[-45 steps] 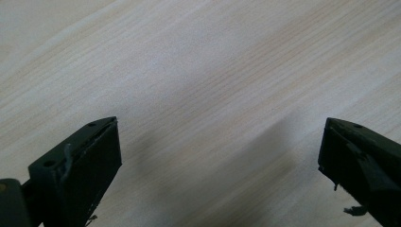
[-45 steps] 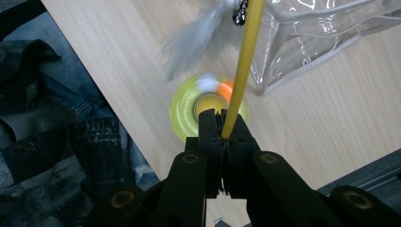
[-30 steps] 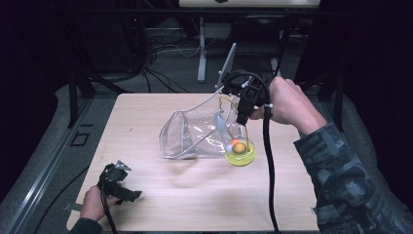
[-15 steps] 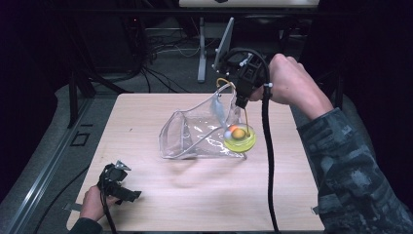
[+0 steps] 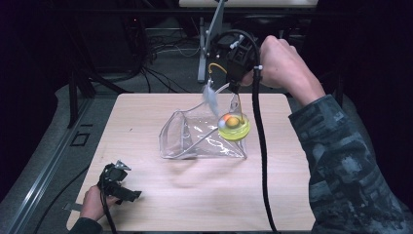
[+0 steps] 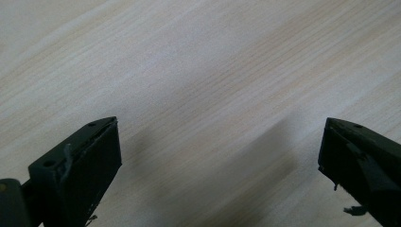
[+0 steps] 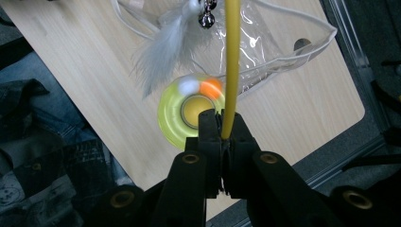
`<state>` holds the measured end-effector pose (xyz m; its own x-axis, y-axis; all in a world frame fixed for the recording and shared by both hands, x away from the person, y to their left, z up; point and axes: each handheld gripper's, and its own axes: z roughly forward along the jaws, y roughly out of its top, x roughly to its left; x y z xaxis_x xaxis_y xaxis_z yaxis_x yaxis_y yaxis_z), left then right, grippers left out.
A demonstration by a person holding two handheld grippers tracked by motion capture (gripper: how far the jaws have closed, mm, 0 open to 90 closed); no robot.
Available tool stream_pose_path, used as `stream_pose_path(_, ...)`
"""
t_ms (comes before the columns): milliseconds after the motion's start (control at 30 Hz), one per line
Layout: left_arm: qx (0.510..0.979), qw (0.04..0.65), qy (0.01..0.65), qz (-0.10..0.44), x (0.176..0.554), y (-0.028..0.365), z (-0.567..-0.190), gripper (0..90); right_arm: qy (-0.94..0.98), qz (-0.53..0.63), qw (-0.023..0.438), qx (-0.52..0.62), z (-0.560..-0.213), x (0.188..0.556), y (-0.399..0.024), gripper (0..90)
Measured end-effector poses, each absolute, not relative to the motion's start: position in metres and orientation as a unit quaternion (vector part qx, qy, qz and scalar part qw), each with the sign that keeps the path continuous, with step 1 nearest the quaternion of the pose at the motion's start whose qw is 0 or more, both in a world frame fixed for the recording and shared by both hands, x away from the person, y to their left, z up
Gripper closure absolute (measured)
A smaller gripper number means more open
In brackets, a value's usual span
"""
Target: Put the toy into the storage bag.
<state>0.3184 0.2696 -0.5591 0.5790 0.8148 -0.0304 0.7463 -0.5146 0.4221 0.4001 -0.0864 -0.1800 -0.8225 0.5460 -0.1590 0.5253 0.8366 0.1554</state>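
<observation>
My right gripper is above the far side of the table, shut on a thin yellow rod of a toy. On that rod are a white feather and a small bell. A yellow-green disc with an orange and a white ball hangs below it, at the right end of a clear plastic bag lying on the table. In the right gripper view the disc is just beyond the shut gripper. My left gripper rests at the near left corner, open over bare wood.
The light wooden table ends at dark floor with cables and a metal stand behind it. A thick black cable trails from the right gripper across the table's right side. A camouflage sleeve covers the near right.
The right gripper has risen and moved toward the far edge, lifting the rod, feather and disc with it; the bag's right end is pulled up. The left gripper has not moved.
</observation>
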Motion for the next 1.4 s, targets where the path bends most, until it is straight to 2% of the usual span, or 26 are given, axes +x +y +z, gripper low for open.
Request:
stream_pose_path(533,0.868,0.199,0.446,0.085,0.318,0.269,-0.559,0.2,0.951,0.059,0.108,0.285,-0.173,0.423,-0.064,87.7)
stream_pose_path(867,0.869,0.199,0.446,0.084,0.319,0.269,-0.559,0.2,0.947,0.060,0.123,0.292,-0.178,0.438,-0.049,87.8)
stream_pose_path(1400,0.866,0.205,0.449,0.084,0.318,0.270,-0.558,0.2,0.943,0.062,0.121,0.304,-0.193,0.458,-0.033,87.7)
